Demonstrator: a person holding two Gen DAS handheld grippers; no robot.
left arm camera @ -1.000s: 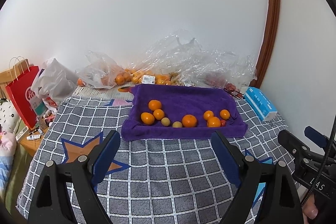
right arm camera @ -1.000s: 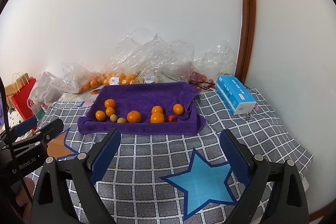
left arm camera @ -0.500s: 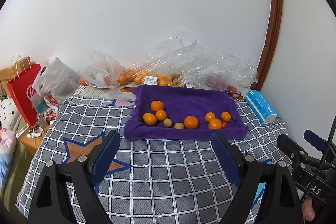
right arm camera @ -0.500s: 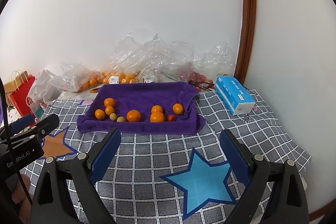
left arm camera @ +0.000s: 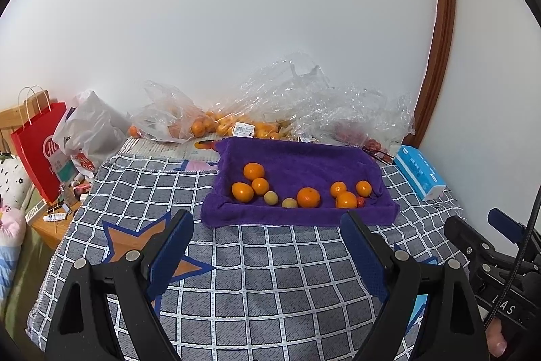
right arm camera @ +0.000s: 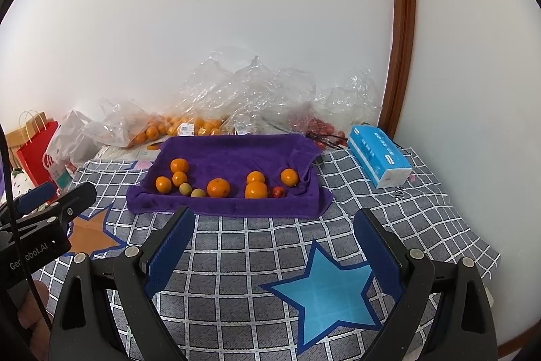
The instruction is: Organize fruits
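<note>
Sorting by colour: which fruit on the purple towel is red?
The small red fruit at the right, touching the large front orange; the others on the purple towel are orange or yellow-green.

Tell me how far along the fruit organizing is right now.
Barely begun. Oranges, two pale green fruits and one small red fruit lie mixed on the purple towel. Left gripper and right gripper are open and empty, short of the towel. All sorting remains.
</note>
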